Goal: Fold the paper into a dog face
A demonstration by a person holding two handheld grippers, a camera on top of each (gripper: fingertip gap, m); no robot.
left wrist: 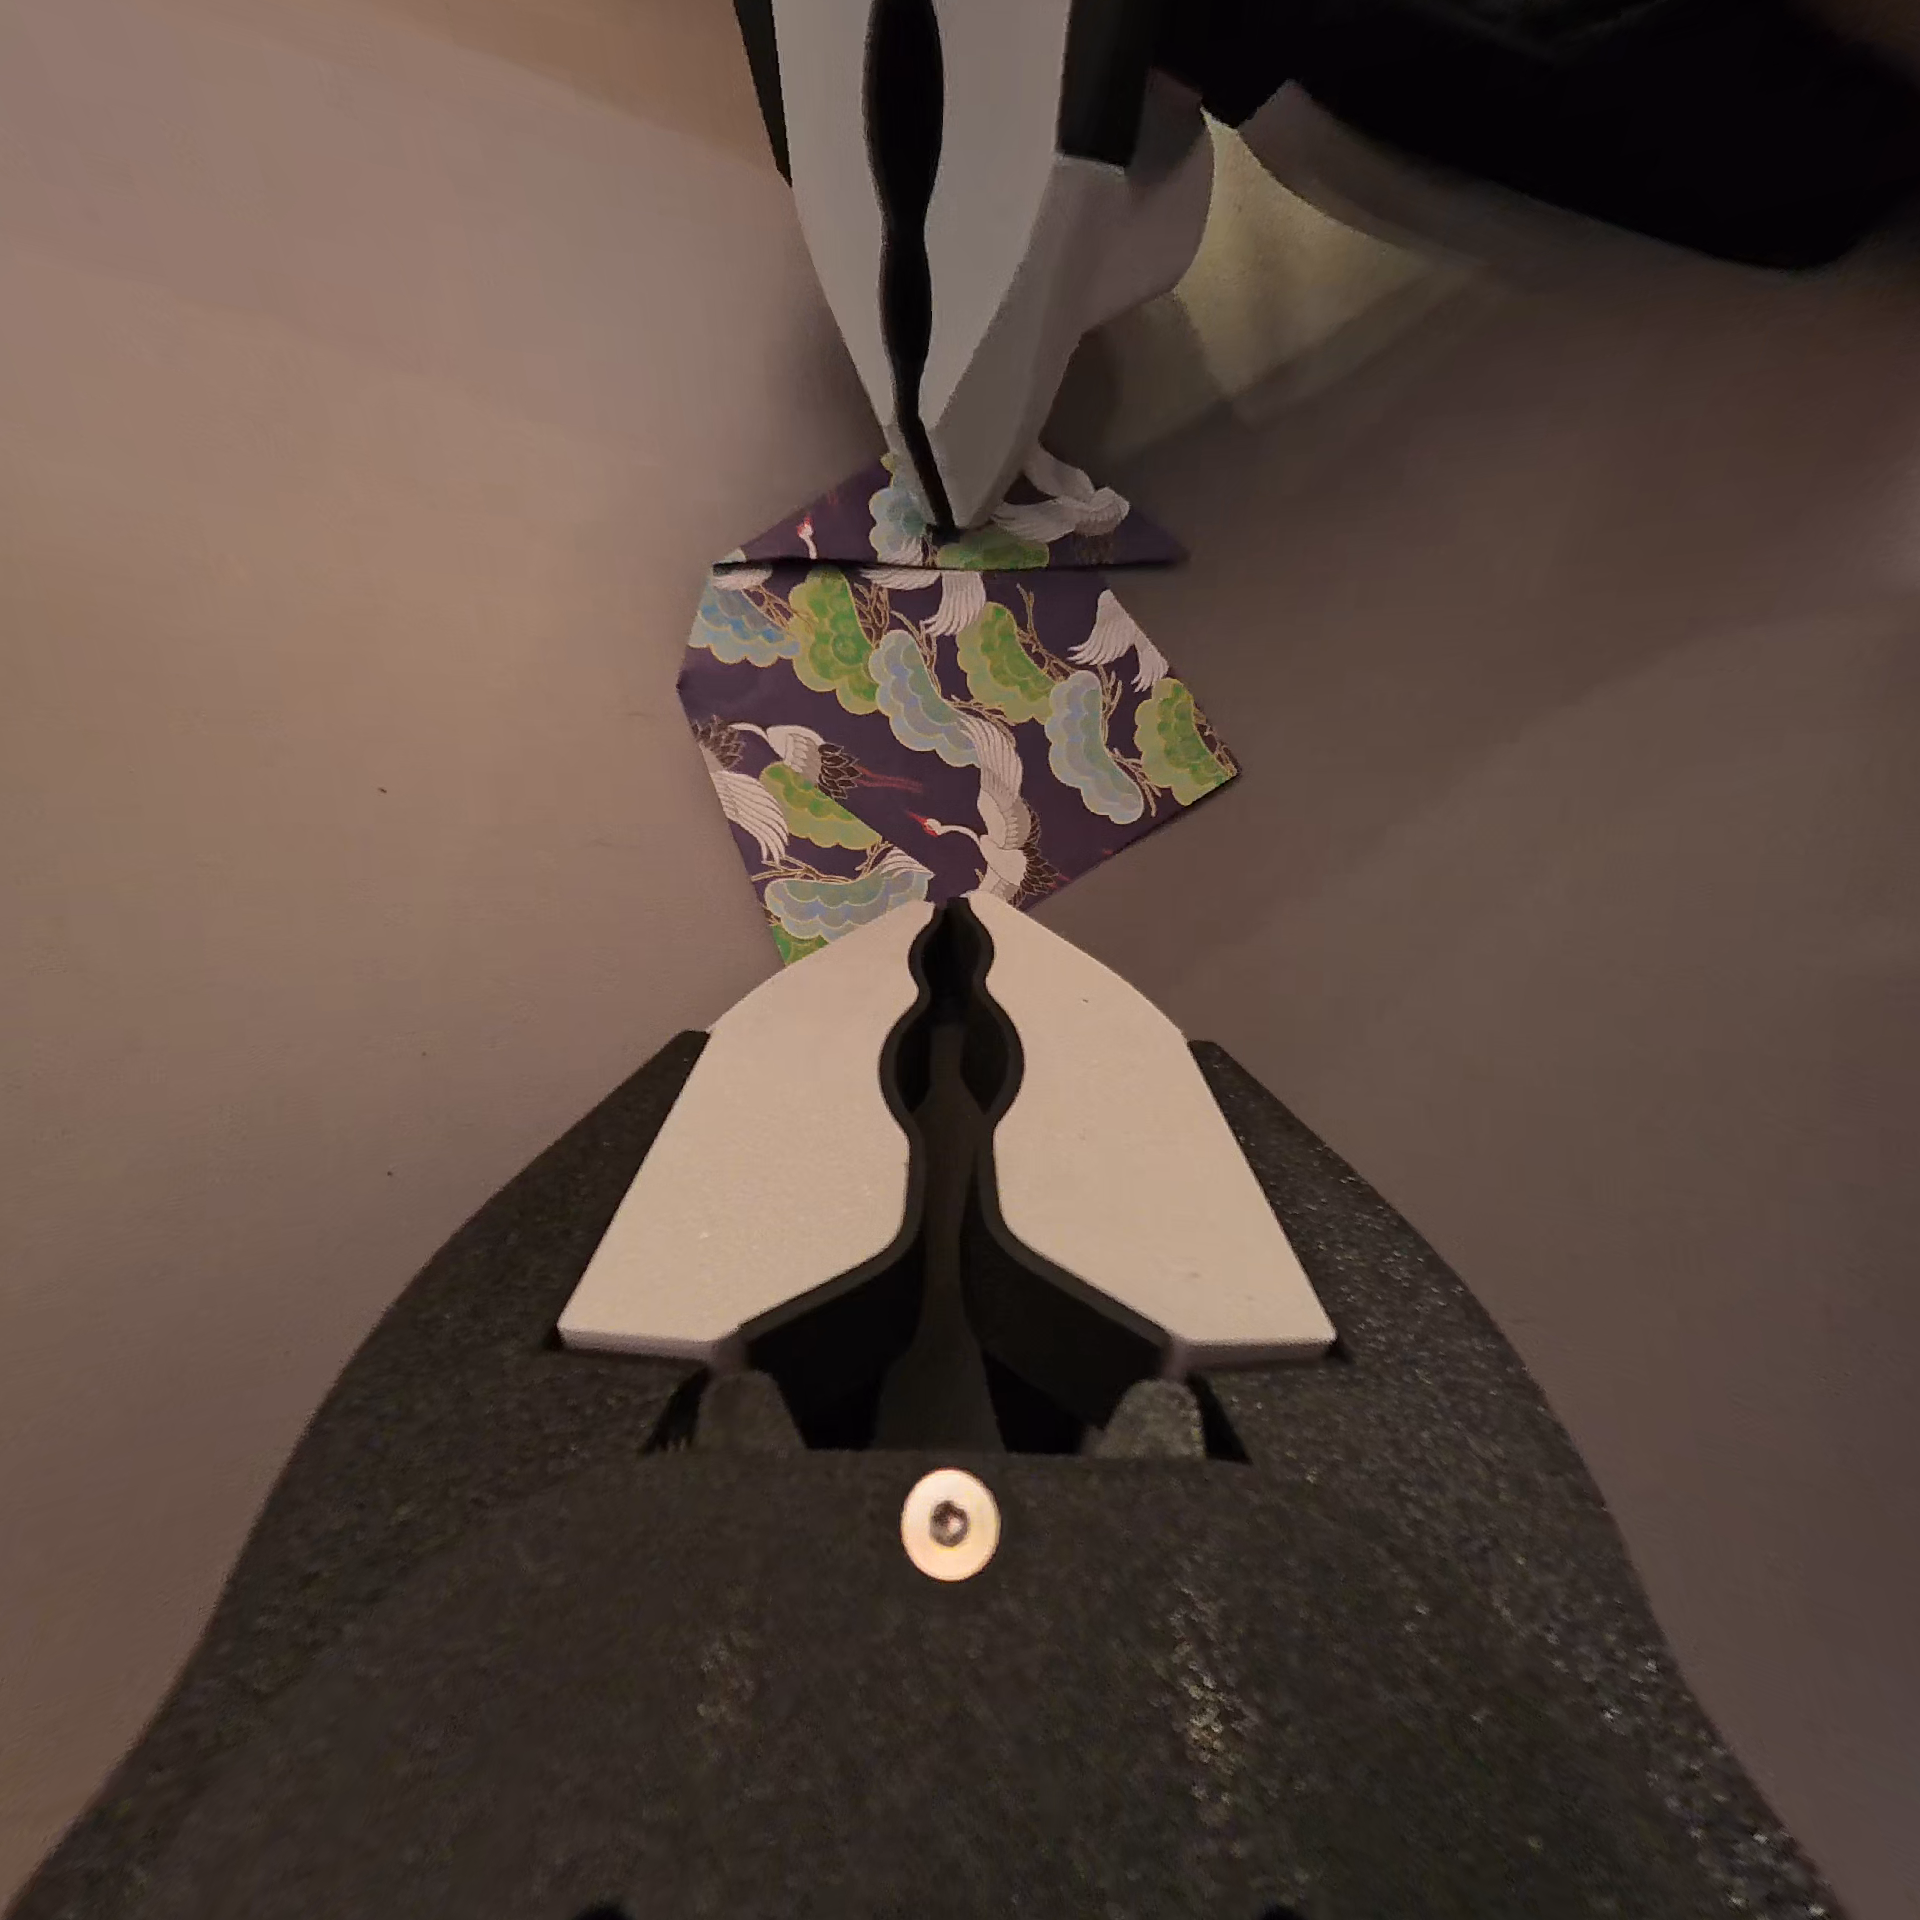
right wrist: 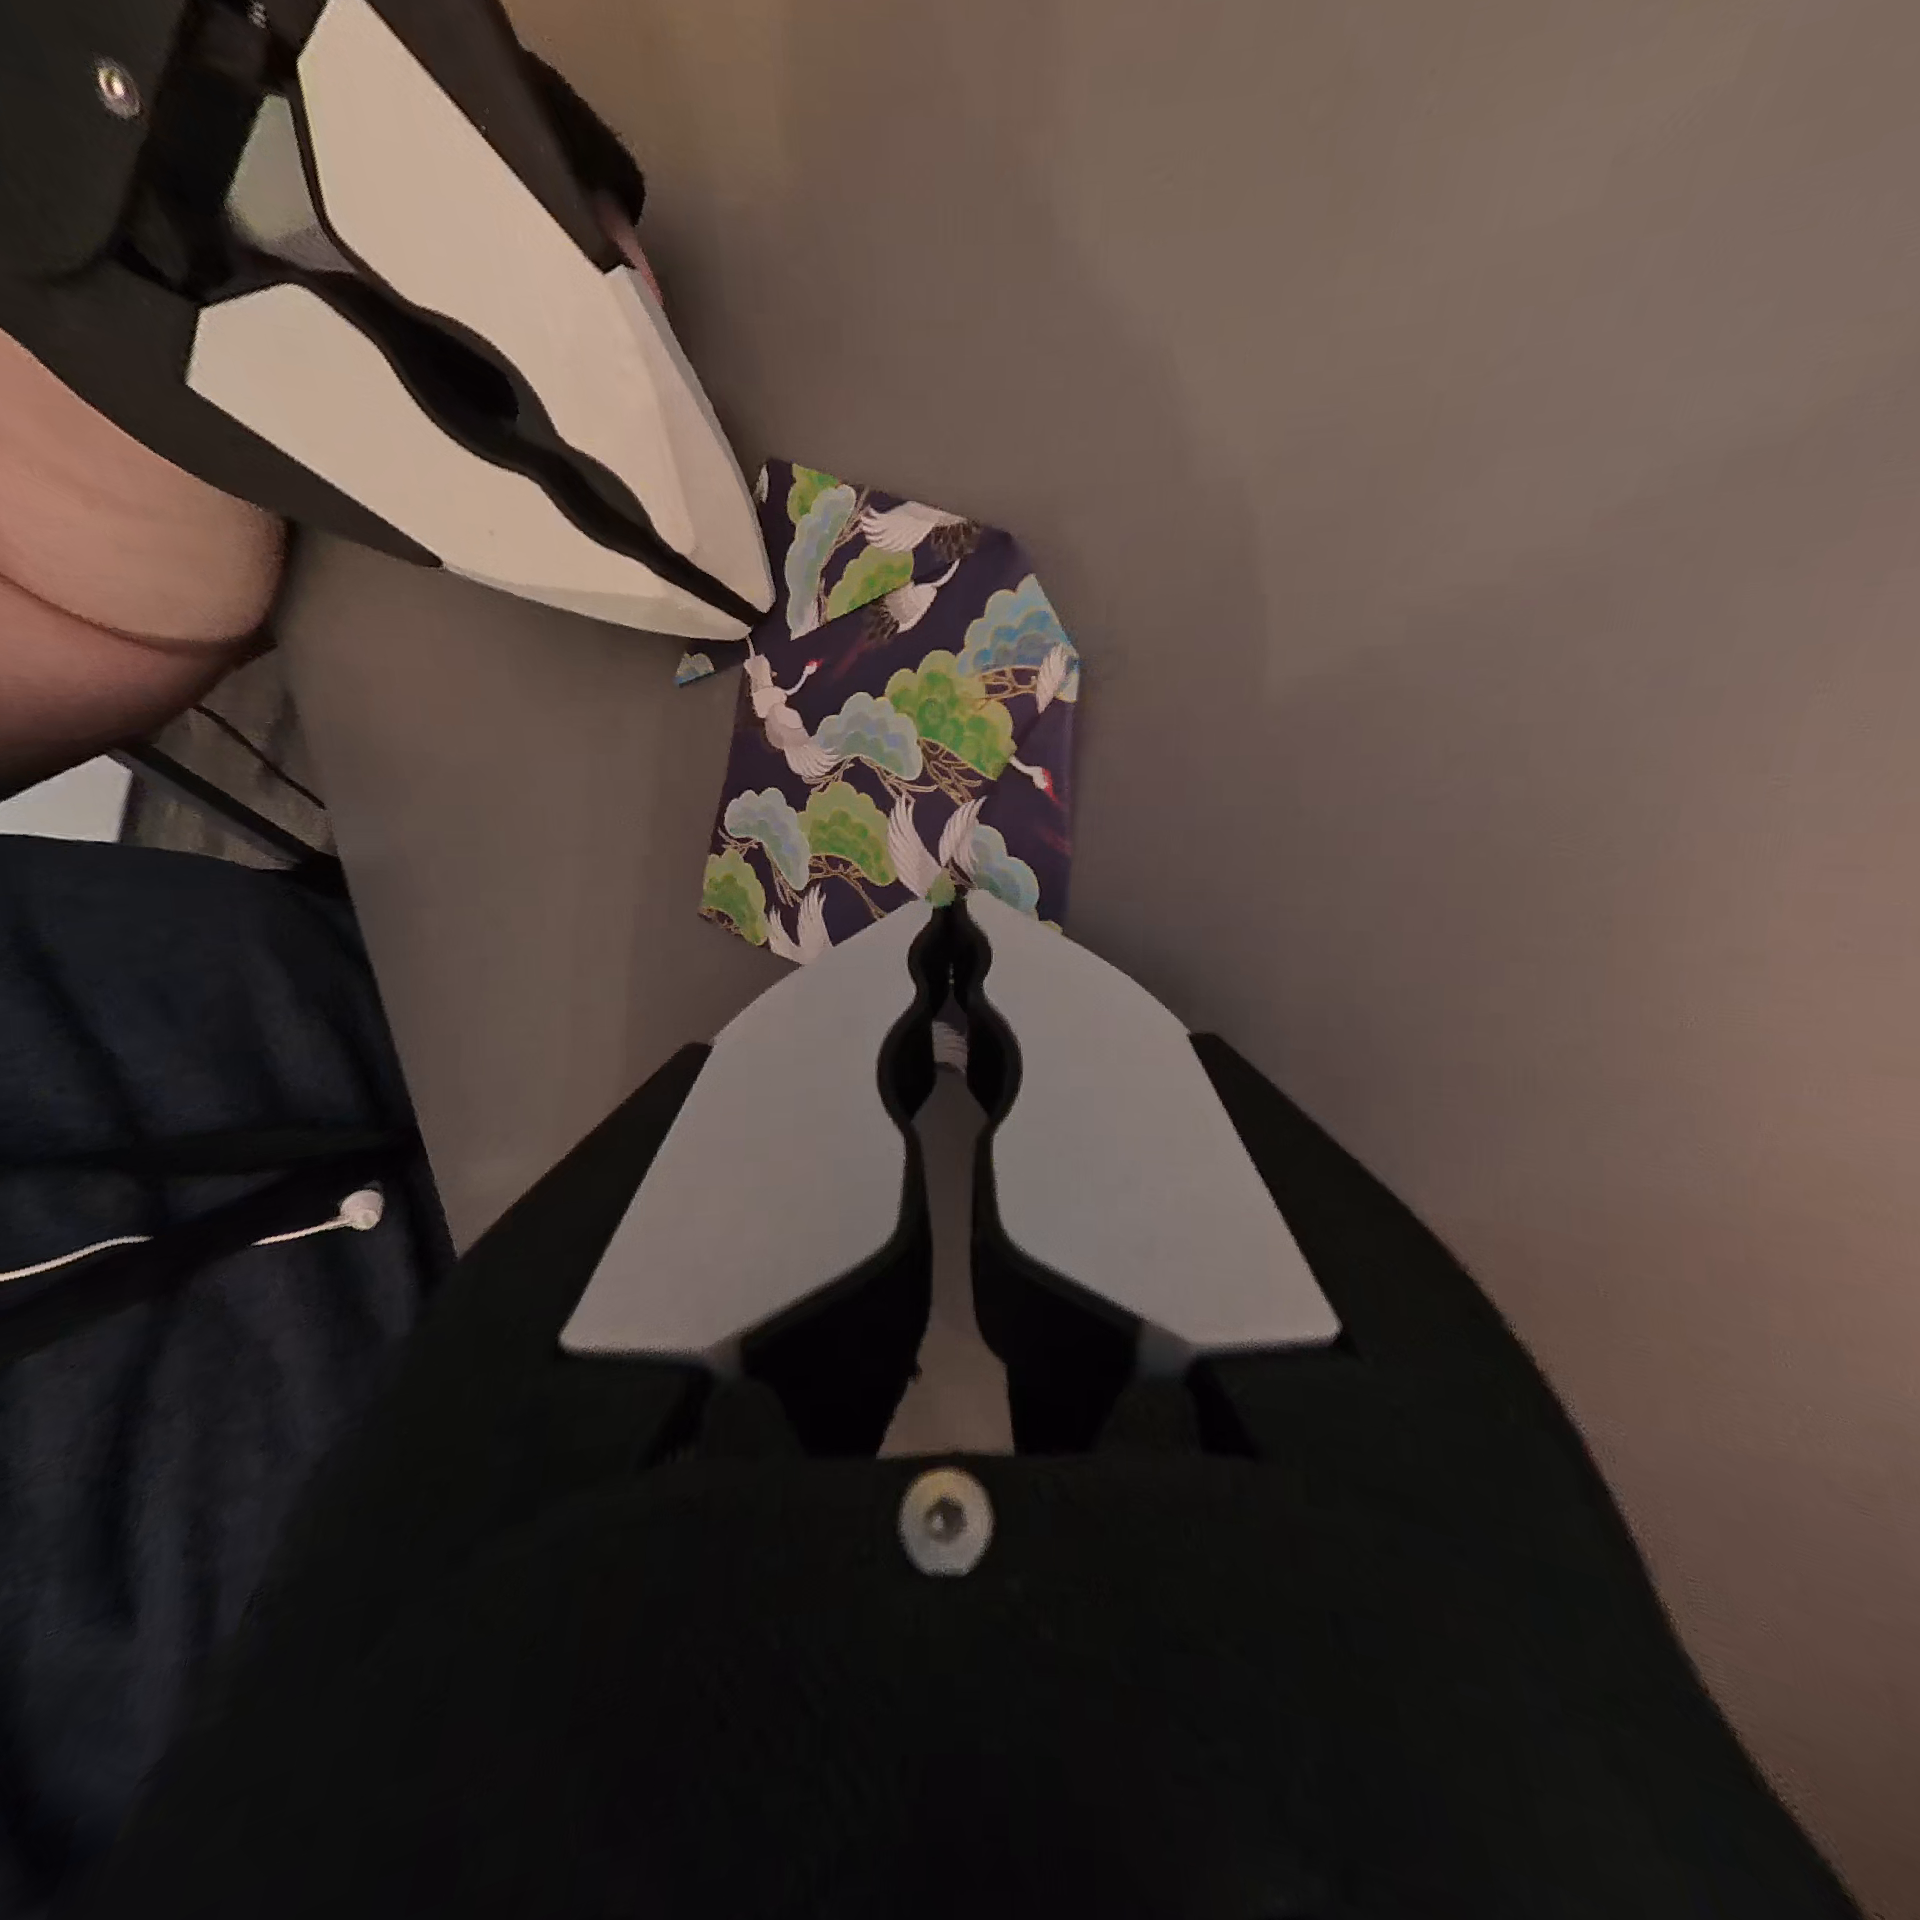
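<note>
The folded paper (left wrist: 966, 717), dark purple with cranes and green and blue clouds, lies flat on the beige table (left wrist: 364, 623). It has a crease across its far part in the left wrist view. My left gripper (left wrist: 954, 909) is shut, its tips resting on the paper's near corner. My right gripper (left wrist: 940, 520) comes down from the top, shut, tips on the flap beyond the crease. In the right wrist view the paper (right wrist: 894, 748) lies between my right gripper (right wrist: 951, 909) at its near edge and my left gripper (right wrist: 753, 618) at its left corner.
The person's hand (right wrist: 114, 582) holds the left gripper at the upper left. Dark clothing with a white cord (right wrist: 187, 1143) is at the table's left edge. A dark object (left wrist: 1610, 114) sits at the far right. The table (right wrist: 1455, 727) stretches to the right. The left gripper's tips are roughly 8 cm from the right gripper's.
</note>
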